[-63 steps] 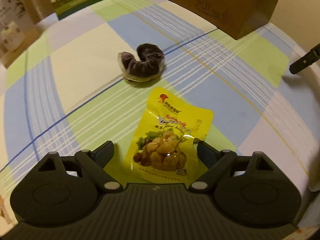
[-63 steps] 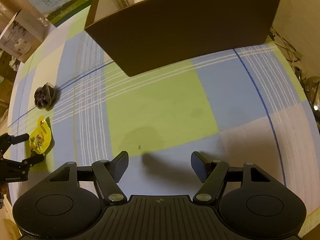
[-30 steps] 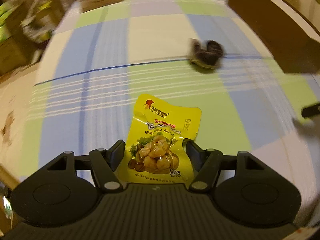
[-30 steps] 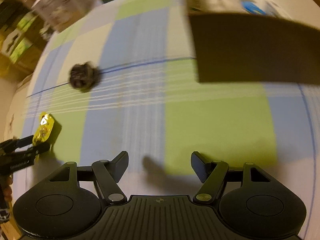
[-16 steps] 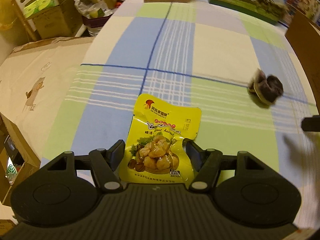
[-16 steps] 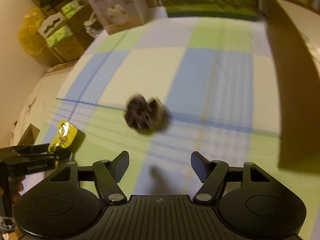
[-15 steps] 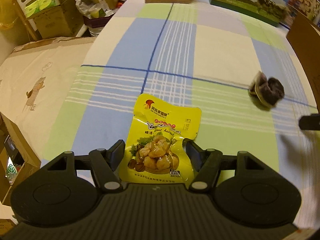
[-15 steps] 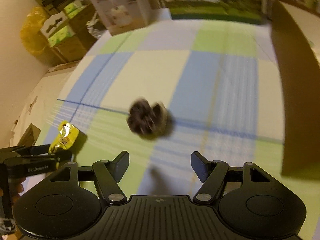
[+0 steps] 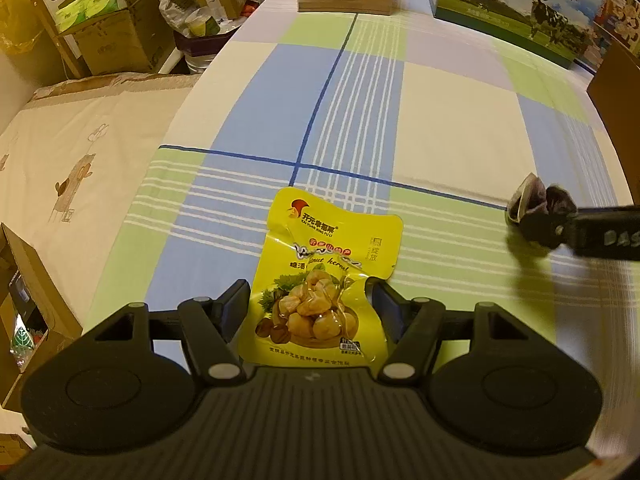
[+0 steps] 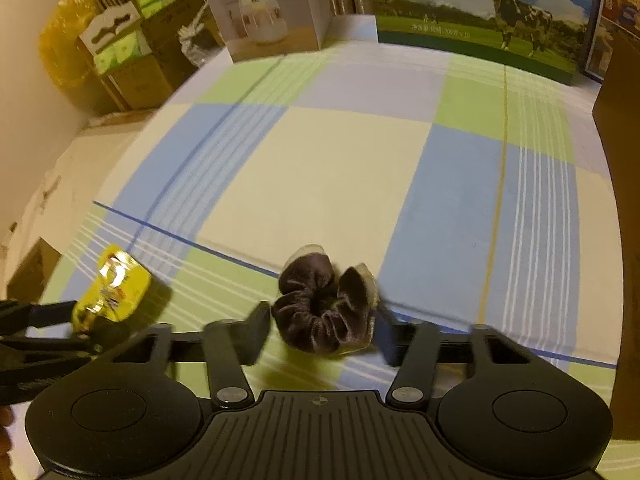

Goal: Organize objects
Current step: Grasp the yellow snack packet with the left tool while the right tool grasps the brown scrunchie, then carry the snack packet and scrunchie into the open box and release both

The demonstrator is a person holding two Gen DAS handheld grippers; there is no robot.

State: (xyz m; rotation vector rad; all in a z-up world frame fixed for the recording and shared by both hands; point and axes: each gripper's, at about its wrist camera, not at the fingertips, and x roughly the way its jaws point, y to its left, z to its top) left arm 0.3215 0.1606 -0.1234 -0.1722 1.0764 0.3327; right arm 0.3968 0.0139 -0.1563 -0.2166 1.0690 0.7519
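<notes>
Left hand-held gripper (image 9: 310, 306) clamps the yellow snack pouch (image 9: 326, 280). Right hand-held gripper (image 10: 322, 330) is wide, fingers flanking the dark scrunchie (image 10: 322, 308) on the counter (image 10: 320, 168); pouch at 9 o'clock.

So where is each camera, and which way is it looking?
Left wrist: sits on the left gripper, looks forward over the checked cloth; its own fingers clamp the yellow packet.
Right wrist: sits on the right gripper, facing the milk box; its fingers straddle the scrunchie.
Shared: packet, scrunchie, cloth, milk box, and each other's gripper.
</notes>
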